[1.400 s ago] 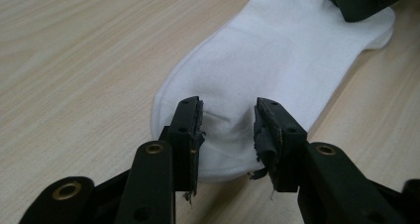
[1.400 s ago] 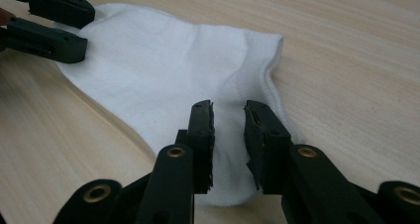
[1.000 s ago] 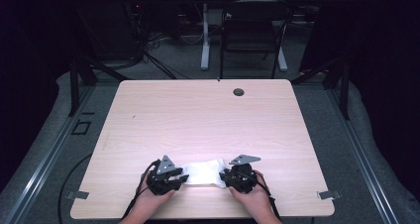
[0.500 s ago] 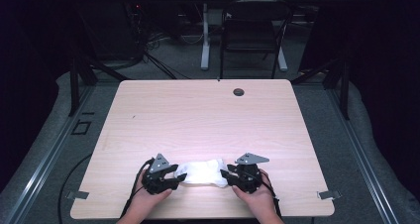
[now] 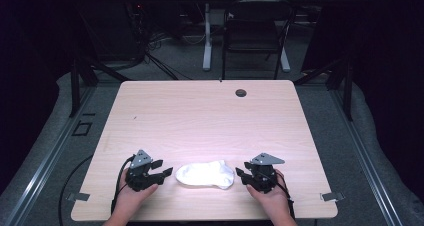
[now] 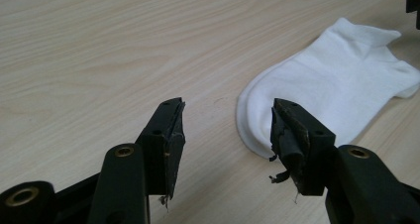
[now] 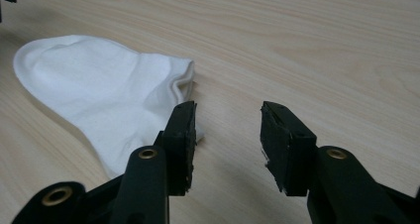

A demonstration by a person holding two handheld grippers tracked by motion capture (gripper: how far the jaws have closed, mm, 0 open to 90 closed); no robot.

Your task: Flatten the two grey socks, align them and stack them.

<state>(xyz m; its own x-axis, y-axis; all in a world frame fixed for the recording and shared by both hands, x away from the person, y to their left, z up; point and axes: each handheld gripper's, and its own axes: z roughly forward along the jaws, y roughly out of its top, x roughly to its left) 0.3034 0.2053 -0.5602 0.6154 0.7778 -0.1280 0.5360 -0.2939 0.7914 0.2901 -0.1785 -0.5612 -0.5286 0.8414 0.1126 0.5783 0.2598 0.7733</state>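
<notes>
Beside the white sock [image 5: 205, 174], both claws now apart, opened, empty.

Your left gripper [image 5: 166, 172] and right gripper [image 5: 240, 173] faced each other, well apart. Both had just been opening their jaws, nothing between them.

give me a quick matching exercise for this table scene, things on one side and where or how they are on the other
Things:
1. white sock
2. left claw
3. right claw
4. dark round hole

Places or states:
A. far part of the table
B. open, just off the sock's rounded end
C. flat between the two claws
D. open, beside the sock's cuff end

Pairs: 1-C, 2-B, 3-D, 4-A
</notes>
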